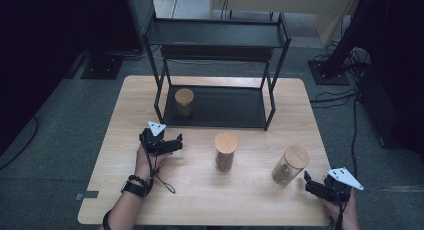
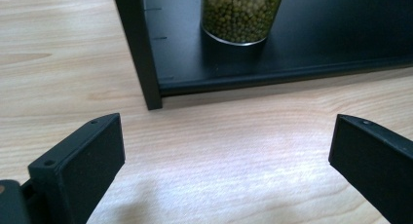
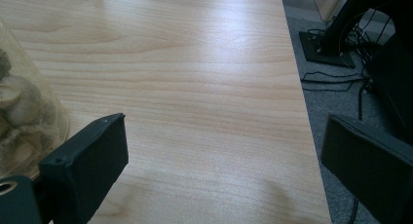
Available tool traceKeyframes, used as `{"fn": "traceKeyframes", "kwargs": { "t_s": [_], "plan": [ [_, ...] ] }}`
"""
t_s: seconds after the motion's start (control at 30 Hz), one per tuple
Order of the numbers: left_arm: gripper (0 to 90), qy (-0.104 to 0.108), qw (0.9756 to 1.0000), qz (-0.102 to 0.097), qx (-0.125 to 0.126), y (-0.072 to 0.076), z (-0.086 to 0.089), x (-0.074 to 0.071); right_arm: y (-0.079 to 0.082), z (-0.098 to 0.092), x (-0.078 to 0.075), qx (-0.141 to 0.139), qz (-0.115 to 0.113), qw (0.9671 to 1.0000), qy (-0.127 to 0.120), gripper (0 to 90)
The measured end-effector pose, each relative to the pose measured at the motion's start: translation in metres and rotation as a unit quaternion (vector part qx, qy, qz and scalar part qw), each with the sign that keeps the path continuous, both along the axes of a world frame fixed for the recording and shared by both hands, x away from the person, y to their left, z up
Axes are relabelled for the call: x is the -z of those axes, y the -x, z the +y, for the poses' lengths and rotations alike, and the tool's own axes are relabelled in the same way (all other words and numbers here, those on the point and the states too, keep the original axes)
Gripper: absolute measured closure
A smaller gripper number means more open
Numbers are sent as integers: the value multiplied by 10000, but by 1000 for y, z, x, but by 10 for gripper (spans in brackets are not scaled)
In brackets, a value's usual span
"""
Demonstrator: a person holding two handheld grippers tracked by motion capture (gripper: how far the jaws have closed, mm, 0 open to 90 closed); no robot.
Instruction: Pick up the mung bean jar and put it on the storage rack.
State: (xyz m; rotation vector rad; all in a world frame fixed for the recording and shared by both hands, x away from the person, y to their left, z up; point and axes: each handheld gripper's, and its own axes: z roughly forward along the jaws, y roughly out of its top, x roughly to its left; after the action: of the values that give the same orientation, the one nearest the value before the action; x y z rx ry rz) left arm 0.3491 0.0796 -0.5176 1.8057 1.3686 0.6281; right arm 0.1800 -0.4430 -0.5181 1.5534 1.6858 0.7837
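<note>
From above, your left gripper (image 1: pixel 172 142) hovers empty over the table (image 1: pixel 200 200), just before the rack (image 1: pixel 220 107) whose lower shelf bears a bean jar (image 1: pixel 184 101). Your right gripper (image 1: pixel 312 184) sits just beside the pale-filled jar (image 1: pixel 290 164). Along the left gripper view, jaws gape wide toward the bean jar (image 2: pixel 242 17). Along the right gripper view, jaws stand apart, jar (image 3: pixel 24 117) outside them

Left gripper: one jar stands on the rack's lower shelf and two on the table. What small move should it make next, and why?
Probably swing the left gripper toward the middle jar and bring its open jaws around the glass. The jaws hold nothing, a jar of green beans already stands on the rack, and the middle jar is the nearest one on the table. The right gripper sits open beside the right jar.
</note>
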Motion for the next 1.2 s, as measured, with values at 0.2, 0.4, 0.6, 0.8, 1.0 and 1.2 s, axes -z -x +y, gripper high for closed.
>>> {"fn": "traceKeyframes", "kwargs": {
  "t_s": [0.2, 0.4, 0.6, 0.8, 1.0, 1.2],
  "plan": [
    [0, 10, 10000, 9, -42, 3, 7, 2, 0, 0, 0, 3, 2, 10000, 9, 32],
    [2, 14, 10000, 12, -1, 6, 10, 4, 0, 0, 0, 9, 2, 10000, 14, 32],
    [2, 2, 10000, 8, -4, 9, 14, 6, 0, 0, 0, 17, 2, 10000, 14, 32],
    [2, 45, 10000, 18, -71, 13, 20, 8, 0, 1, 0, 14, 7, 10000, 18, 32],
    [1, -7, 10000, -10, -97, 16, 25, 8, 0, 1, 0, 22, 9, 10000, 25, 32],
    [1, -48, 9999, -29, -109, 19, 28, 8, 0, 1, 0, 27, 12, 10000, 21, 32]
  ]
}}
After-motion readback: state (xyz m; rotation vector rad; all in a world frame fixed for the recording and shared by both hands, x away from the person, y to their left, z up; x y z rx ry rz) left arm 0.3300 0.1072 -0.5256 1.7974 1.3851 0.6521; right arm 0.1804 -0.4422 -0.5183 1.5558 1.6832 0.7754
